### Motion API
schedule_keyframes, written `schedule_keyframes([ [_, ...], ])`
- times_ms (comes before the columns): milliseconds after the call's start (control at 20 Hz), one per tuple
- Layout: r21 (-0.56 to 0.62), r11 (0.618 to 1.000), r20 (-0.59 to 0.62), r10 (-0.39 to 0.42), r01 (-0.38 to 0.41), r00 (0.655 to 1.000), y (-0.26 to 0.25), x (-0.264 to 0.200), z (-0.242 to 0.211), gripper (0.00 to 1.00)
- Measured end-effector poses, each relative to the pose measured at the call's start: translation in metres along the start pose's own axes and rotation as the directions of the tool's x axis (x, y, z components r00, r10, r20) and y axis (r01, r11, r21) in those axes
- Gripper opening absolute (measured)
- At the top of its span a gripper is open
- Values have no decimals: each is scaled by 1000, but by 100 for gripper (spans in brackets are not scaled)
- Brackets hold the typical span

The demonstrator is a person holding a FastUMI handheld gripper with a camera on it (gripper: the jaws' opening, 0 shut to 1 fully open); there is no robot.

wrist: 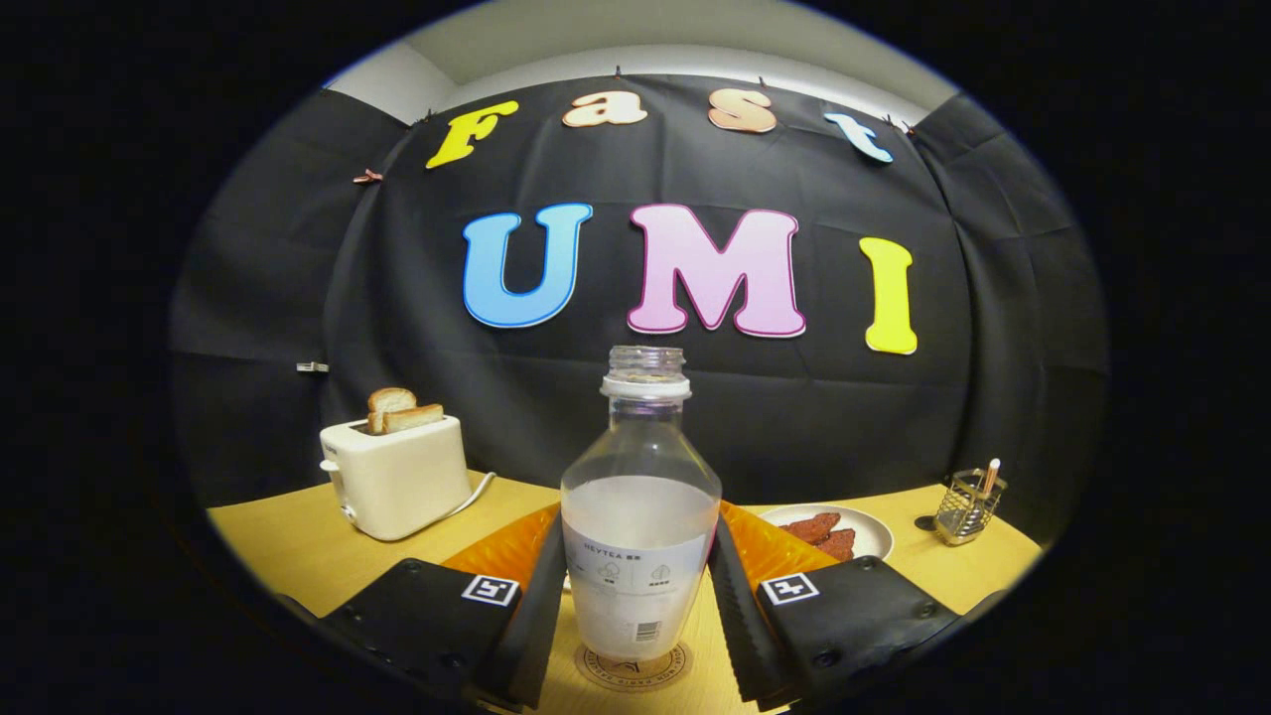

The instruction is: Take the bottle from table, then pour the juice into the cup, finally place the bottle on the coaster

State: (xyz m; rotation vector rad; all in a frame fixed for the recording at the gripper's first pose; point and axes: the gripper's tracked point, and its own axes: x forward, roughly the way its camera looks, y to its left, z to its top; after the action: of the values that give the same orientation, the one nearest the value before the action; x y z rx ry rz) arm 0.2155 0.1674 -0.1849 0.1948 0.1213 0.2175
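A clear plastic bottle [640,516] with no cap stands upright between my fingers, about half full of a pale, cloudy juice. Its base rests on a round brown coaster [635,669] on the wooden table [288,556]. My gripper [635,596] is closed around the bottle's lower body. The left finger [536,606] and the right finger [735,606] both press against its sides near their tips.
An orange mat [506,546] lies just behind the fingers. A white toaster [397,482] with two bread slices stands at the back left. A white plate [864,531] of reddish food and a wire holder [968,506] with a pen sit at the back right.
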Motion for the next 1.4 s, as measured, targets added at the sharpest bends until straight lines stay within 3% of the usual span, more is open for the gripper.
schedule_keyframes([
  [350,-20,999,-57,-31,30,998,-4,11,-52,74],
  [1050,8,999,-95,-40,41,995,2,18,-74,77],
  [1200,13,998,-108,-52,53,993,-3,17,-77,99],
  [1400,12,998,-109,-64,66,992,-7,12,-75,98],
])
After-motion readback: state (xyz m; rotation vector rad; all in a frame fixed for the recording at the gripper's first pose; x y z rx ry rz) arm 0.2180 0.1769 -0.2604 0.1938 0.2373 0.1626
